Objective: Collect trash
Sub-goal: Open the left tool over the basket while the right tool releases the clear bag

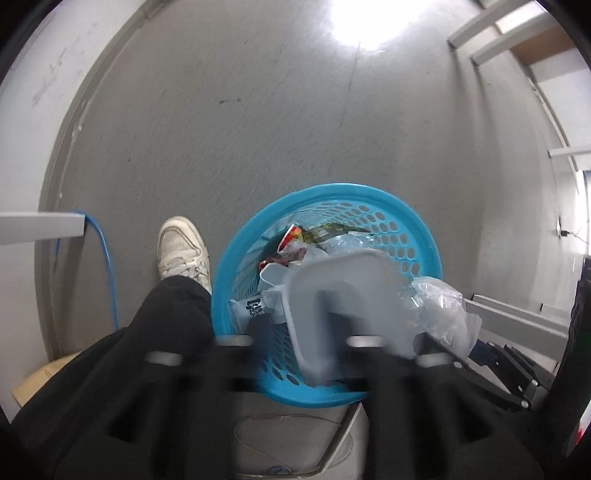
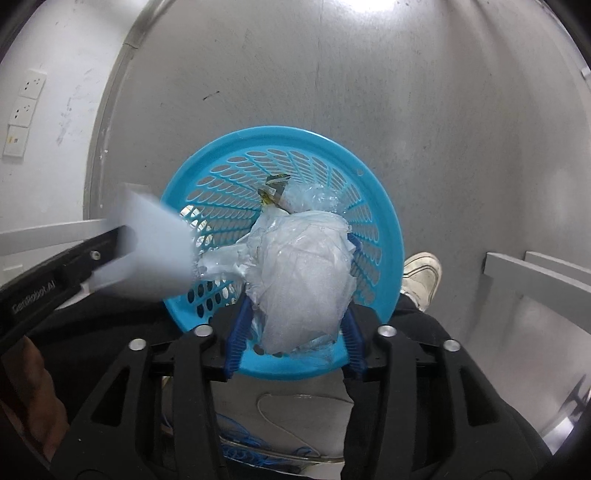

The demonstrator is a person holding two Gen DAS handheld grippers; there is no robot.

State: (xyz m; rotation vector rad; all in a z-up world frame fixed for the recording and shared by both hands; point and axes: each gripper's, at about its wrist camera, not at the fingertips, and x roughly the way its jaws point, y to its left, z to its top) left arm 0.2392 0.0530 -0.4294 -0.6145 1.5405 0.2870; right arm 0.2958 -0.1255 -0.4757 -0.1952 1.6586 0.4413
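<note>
My left claw (image 1: 328,317) grips a white tray (image 1: 343,295); my right claw (image 2: 295,295) pinches a plastic wad (image 2: 303,277). Both hang over the blue basket (image 2: 384,236), frame centre; bare floor (image 2: 369,92) lies above its rim.

An office or lab: grey floor (image 1: 240,110), wall sockets (image 2: 23,110), metal desk legs (image 1: 491,26).
</note>
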